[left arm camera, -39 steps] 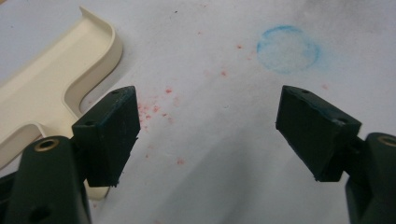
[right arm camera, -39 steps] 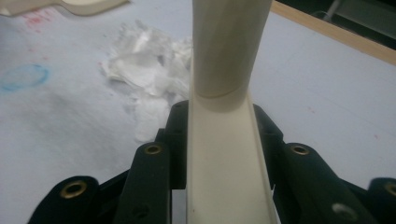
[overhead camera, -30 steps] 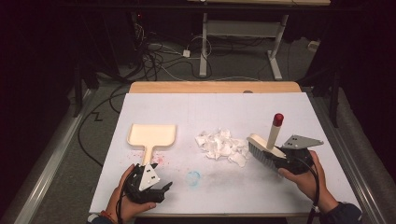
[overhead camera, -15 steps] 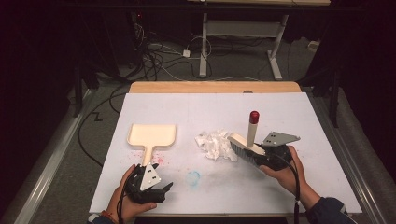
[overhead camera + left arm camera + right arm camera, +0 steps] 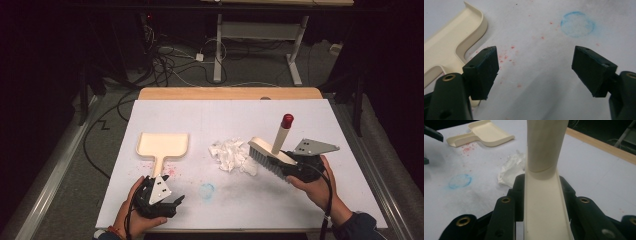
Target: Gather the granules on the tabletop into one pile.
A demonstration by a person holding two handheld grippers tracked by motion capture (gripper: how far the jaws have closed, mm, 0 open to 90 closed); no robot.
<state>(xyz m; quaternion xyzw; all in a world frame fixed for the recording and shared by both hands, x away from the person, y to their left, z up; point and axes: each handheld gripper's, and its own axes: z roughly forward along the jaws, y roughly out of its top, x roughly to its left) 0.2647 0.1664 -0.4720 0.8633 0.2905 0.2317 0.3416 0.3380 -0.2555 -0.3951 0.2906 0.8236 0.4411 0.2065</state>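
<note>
High view overhead, facing forward-down; gripper views close, low; all share dustpan [image 5: 163,145].

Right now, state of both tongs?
Left tongs: open, empty, beside the dustpan handle.
Right tongs: closed on the brush, by the paper scraps.

White table [image 5: 320,125] bears dustpan [image 5: 162,146], crumpled paper [image 5: 231,154]

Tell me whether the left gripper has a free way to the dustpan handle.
Probably yes. The left gripper stands open just short of the dustpan handle, with bare white table cover between them. The brush and crumpled paper lie off toward the other side.
</note>
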